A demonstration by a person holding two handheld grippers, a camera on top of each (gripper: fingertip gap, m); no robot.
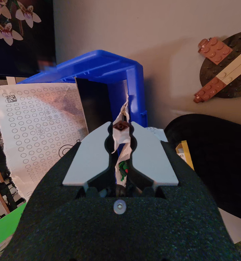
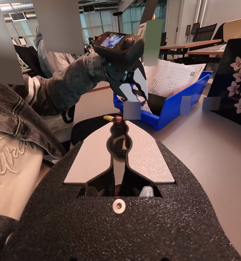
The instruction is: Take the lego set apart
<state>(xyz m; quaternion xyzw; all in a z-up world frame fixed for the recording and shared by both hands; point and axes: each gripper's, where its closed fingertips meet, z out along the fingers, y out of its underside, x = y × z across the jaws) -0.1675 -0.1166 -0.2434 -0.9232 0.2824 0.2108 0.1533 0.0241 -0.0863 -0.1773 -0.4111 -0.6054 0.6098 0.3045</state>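
Observation:
My left gripper (image 1: 120, 124) is shut on a small dark brown brick (image 1: 120, 126), held over a torn white paper bag (image 1: 122, 139) in a blue bin (image 1: 103, 63). Green and red pieces (image 1: 123, 168) show inside the bag. The lego set (image 1: 228, 67), a round black plate with a tan strip and brown bricks, lies to the right. In the right wrist view my right gripper (image 2: 118, 122) is shut on a brown rounded piece (image 2: 118, 119) of the set; black plate and tan strip (image 2: 124, 145) show through the finger gap. The left gripper (image 2: 143, 101) hangs over the bin (image 2: 173, 115).
A printed paper bag (image 2: 173, 76) leans in the bin. A black box with orchid pictures (image 2: 237, 77) stands to the right of it. A black studded dome (image 2: 88, 127) with a yellow piece (image 2: 109, 117) sits before my right gripper. A person's sleeve (image 2: 74, 79) is at left. The gap from one gripper's tips to the other's is roughly 20 cm.

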